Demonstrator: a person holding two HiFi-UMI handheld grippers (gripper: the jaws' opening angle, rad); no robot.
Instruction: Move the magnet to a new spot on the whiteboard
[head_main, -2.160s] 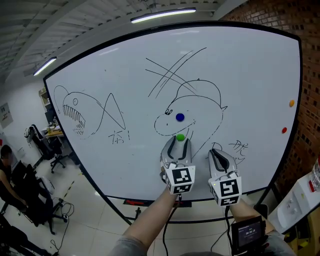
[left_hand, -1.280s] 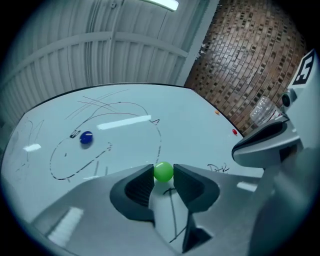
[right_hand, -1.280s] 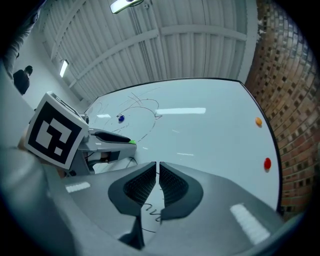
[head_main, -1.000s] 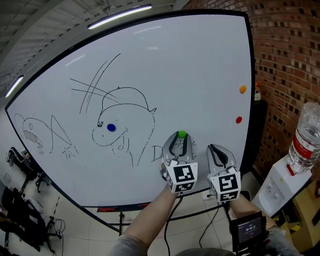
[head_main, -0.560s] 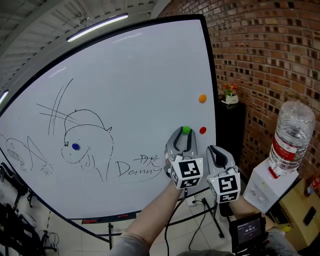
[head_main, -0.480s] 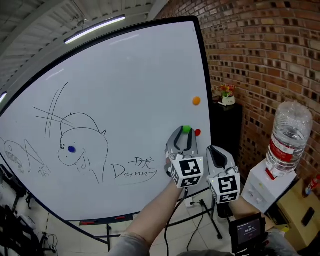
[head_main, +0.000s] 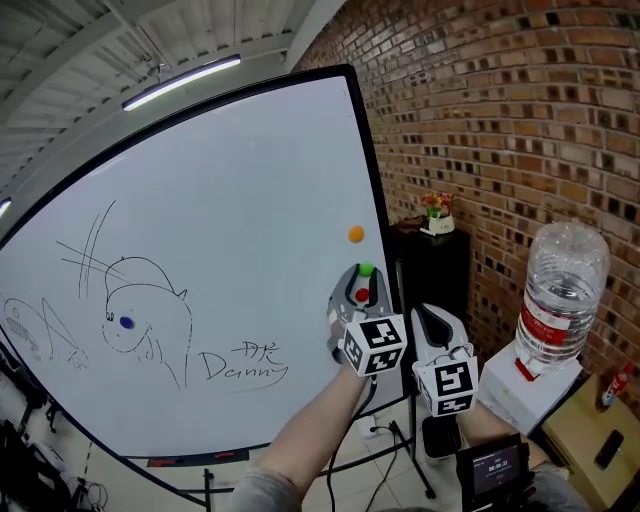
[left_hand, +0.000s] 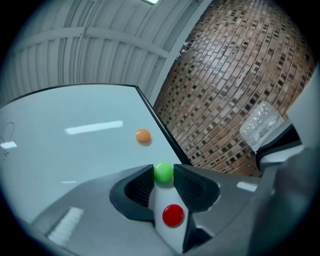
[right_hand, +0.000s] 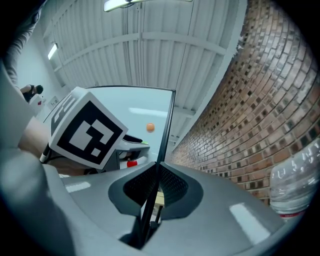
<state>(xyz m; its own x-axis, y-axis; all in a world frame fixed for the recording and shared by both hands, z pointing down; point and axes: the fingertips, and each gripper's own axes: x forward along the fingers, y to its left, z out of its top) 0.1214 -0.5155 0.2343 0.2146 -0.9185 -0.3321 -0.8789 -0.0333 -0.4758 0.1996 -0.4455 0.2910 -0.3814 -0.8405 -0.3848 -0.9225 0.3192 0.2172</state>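
Observation:
A green round magnet (head_main: 366, 269) is pinched between the tips of my left gripper (head_main: 365, 273), close to the right edge of the whiteboard (head_main: 230, 230). In the left gripper view the green magnet (left_hand: 163, 172) sits between both ribbed pads of the left gripper (left_hand: 163, 174), in front of the whiteboard (left_hand: 75, 115). A red magnet (left_hand: 173, 215) on the board shows just below it through the jaw gap. My right gripper (head_main: 432, 318) hangs lower right, off the board. In its own view the right gripper (right_hand: 156, 167) has its jaws together and holds nothing.
An orange magnet (head_main: 355, 234) sticks above the green one, and a blue magnet (head_main: 126, 322) sits on the dinosaur drawing at left. A brick wall (head_main: 500, 130) runs on the right. A large water bottle (head_main: 555, 290) and a black cabinet (head_main: 440, 270) stand there.
My left gripper has carried the green magnet rightwards, from below the dinosaur drawing to the board's right edge beside the red magnet. The head view has swung right with it.

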